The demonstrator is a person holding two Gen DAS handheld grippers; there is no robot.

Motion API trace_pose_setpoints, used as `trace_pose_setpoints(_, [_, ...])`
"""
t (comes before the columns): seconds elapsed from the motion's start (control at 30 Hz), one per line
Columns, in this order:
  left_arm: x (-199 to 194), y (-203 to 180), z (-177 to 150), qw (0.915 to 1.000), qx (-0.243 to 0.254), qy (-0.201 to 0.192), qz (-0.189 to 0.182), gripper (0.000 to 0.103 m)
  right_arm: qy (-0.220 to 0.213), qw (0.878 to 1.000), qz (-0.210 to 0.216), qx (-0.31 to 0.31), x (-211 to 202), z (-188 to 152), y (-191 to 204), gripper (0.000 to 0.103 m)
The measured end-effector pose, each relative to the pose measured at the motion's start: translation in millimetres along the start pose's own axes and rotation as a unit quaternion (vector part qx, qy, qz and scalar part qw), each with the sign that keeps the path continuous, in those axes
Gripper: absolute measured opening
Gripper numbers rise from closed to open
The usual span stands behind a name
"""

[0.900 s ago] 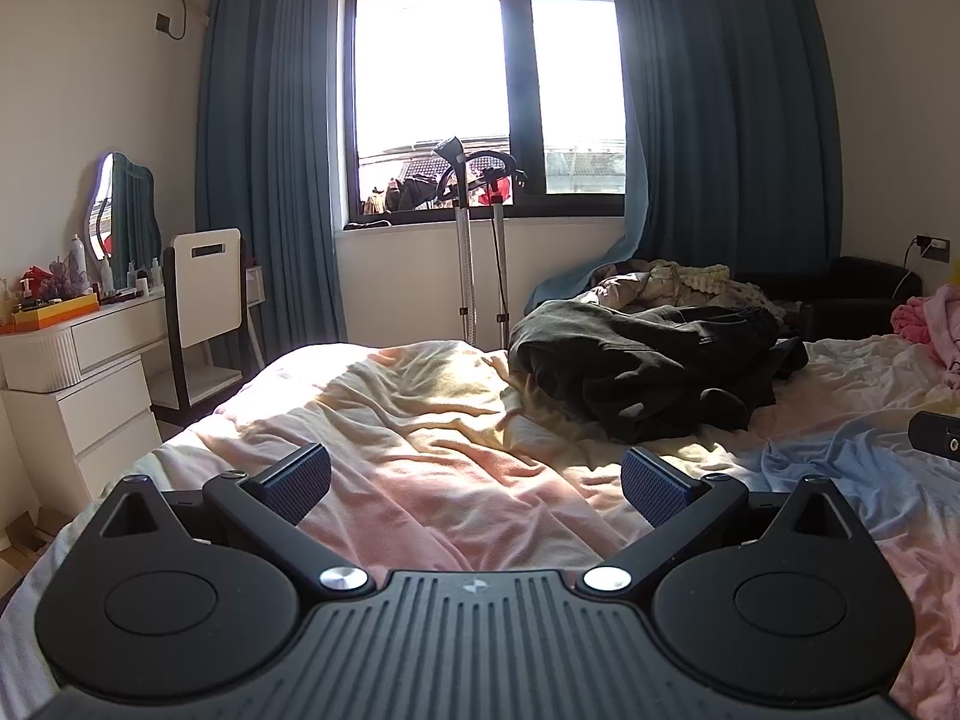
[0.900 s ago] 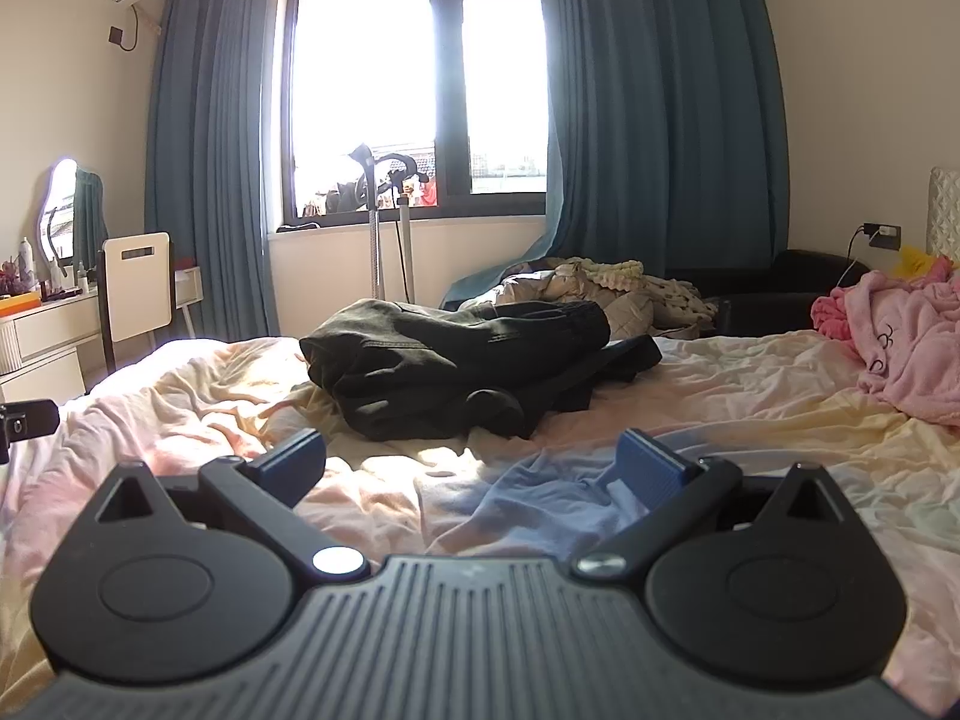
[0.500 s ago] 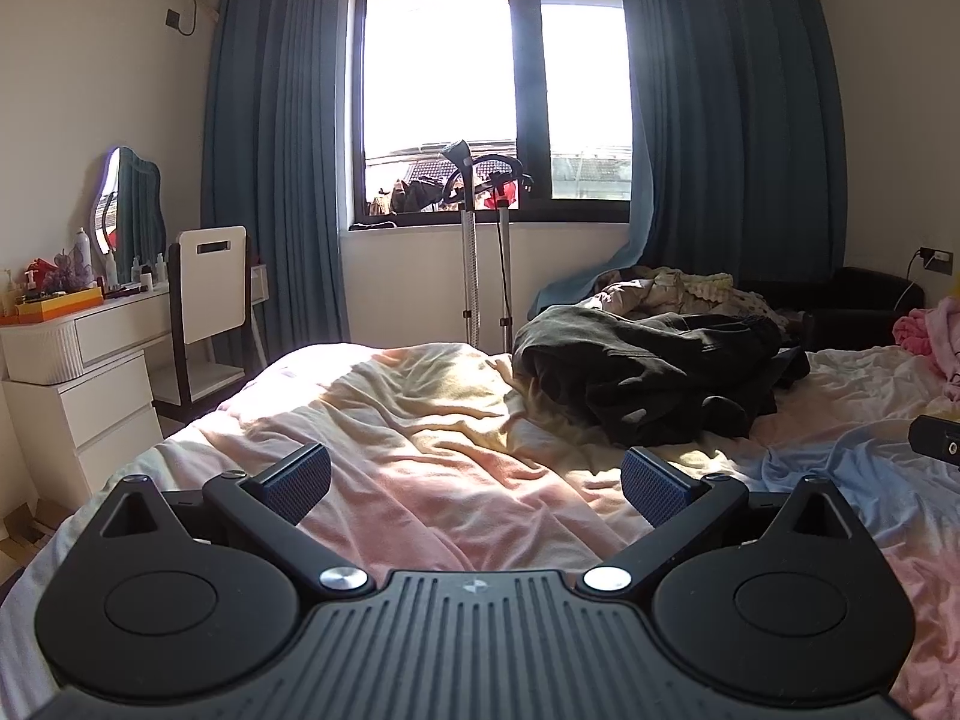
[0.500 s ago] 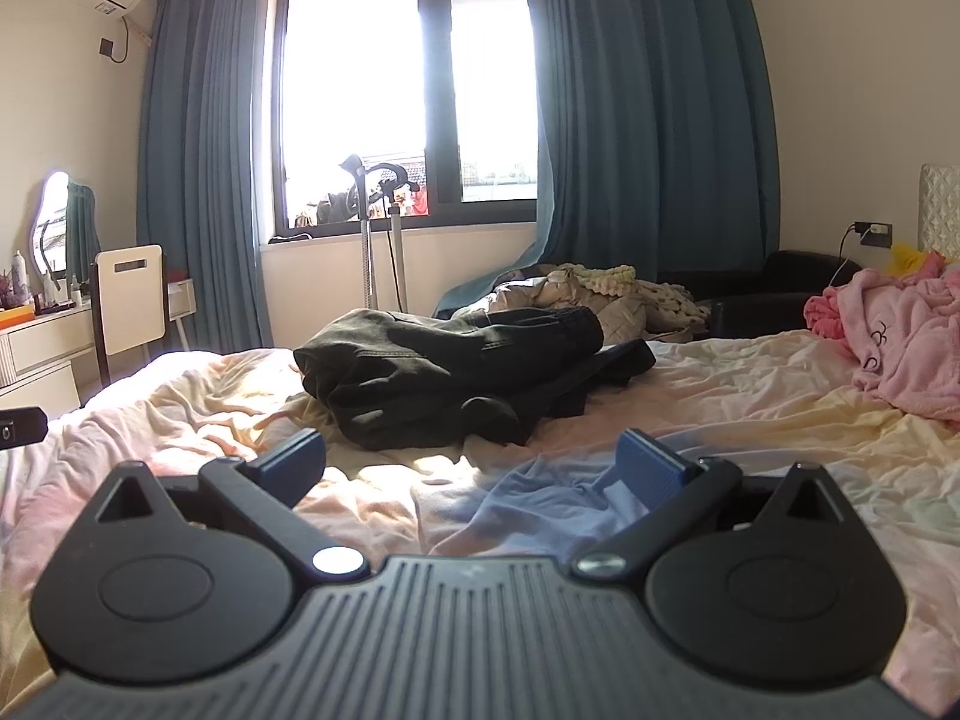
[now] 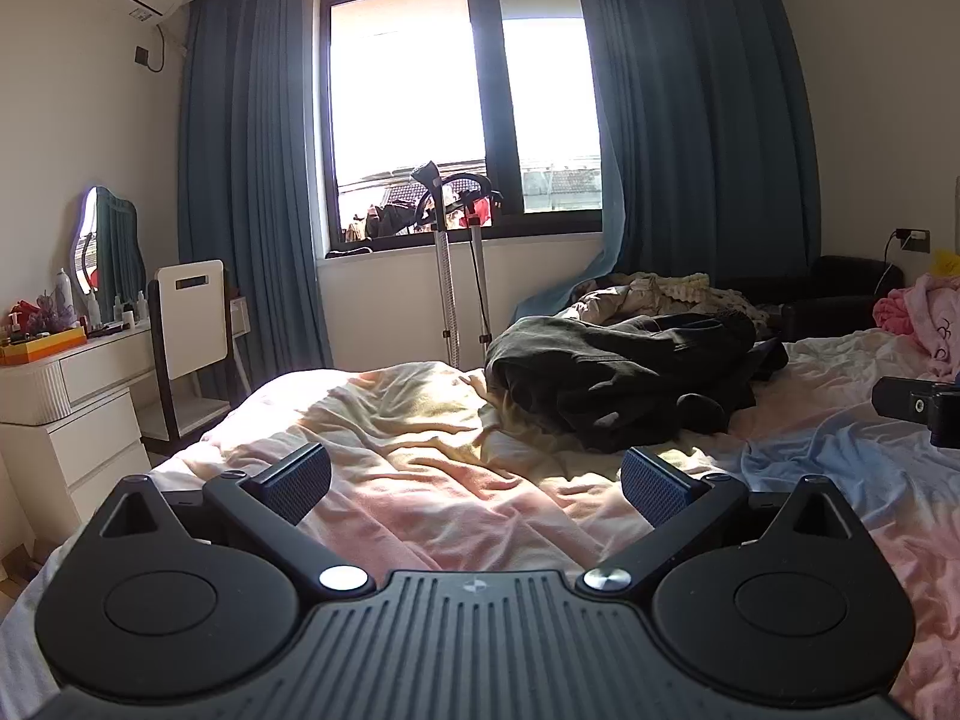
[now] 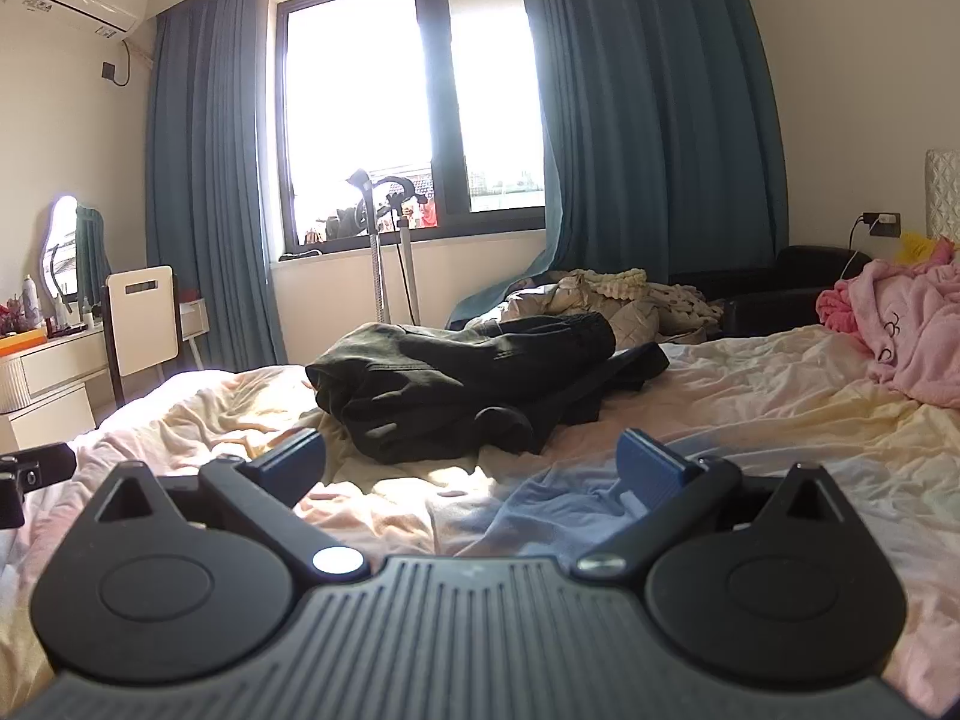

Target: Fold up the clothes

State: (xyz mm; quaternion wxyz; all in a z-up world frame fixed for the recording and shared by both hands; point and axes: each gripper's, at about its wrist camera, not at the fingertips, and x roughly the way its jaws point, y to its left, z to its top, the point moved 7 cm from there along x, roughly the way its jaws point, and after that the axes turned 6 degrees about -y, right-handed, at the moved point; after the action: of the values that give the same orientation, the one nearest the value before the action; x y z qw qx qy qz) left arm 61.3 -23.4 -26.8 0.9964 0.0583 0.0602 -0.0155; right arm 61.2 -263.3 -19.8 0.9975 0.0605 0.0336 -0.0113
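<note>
On right wrist view, pink garment (image 6: 912, 336) fuller, dark clothes (image 6: 480, 384) central

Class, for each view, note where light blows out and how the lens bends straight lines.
Left wrist view: the window is blown out white, and the curtains bow outward. Right wrist view: the same glare at the window; a sun patch on the bed sheet.

Blue curtains (image 5: 690, 138) flank the window (image 5: 462, 114); a white chair (image 5: 192, 318) beside the dresser (image 5: 72, 396).
</note>
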Motion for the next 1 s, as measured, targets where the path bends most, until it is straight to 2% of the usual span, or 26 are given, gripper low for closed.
trace_pose_setpoints(0.17, [3, 1, -1, 1.0000, 0.001, 0.004, 0.007, 0.103, -0.053, 0.999, 0.001, -0.010, -4, 3, 1, 0.103])
trace_pose_setpoints(0.4, [3, 4, -1, 0.9999, -0.011, 0.000, 0.007, 0.103, -0.050, 0.998, 0.000, -0.032, -5, 7, 5, 0.103])
trace_pose_setpoints(0.5, [1, 2, -2, 1.0000, -0.008, -0.006, 0.003, 0.103, -0.041, 0.999, 0.009, -0.018, -2, 7, 2, 0.103])
trace_pose_setpoints(0.67, [0, -1, -2, 0.9999, 0.005, -0.013, 0.008, 0.103, -0.040, 0.999, -0.001, -0.011, 3, 6, -1, 0.103])
trace_pose_setpoints(1.0, [7, 0, 1, 0.9999, -0.005, -0.007, 0.010, 0.103, -0.050, 0.998, 0.023, -0.017, 16, 8, 2, 0.103])
